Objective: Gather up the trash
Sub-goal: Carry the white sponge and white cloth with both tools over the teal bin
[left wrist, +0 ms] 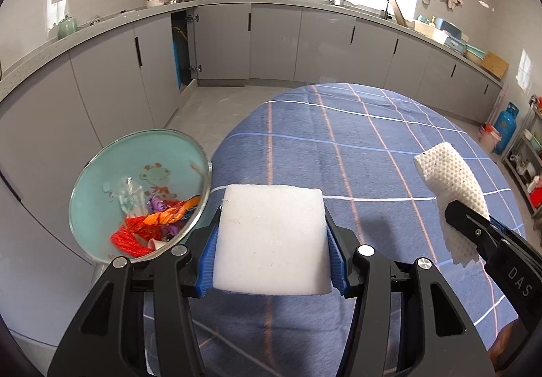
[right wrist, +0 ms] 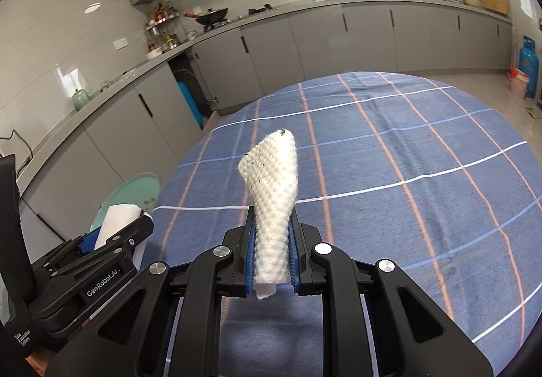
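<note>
Above the desk (left wrist: 372, 146), a round top under blue cloth checked with white and pink lines, both tongs hold trash. Left tongs (left wrist: 272, 241) clamp a smooth white foam block (left wrist: 271, 238), squarish with rounded corners, between ribbed blue pads. Right tongs (right wrist: 272, 251), nearly closed, pinch a crumpled, dimpled white paper towel (right wrist: 271, 180) flecked with dark specks. Just beside the desk's left edge sits a round mint-green bin (left wrist: 108, 166) with a shiny rim, holding red netting and bright crinkled wrappers (left wrist: 152, 221).
</note>
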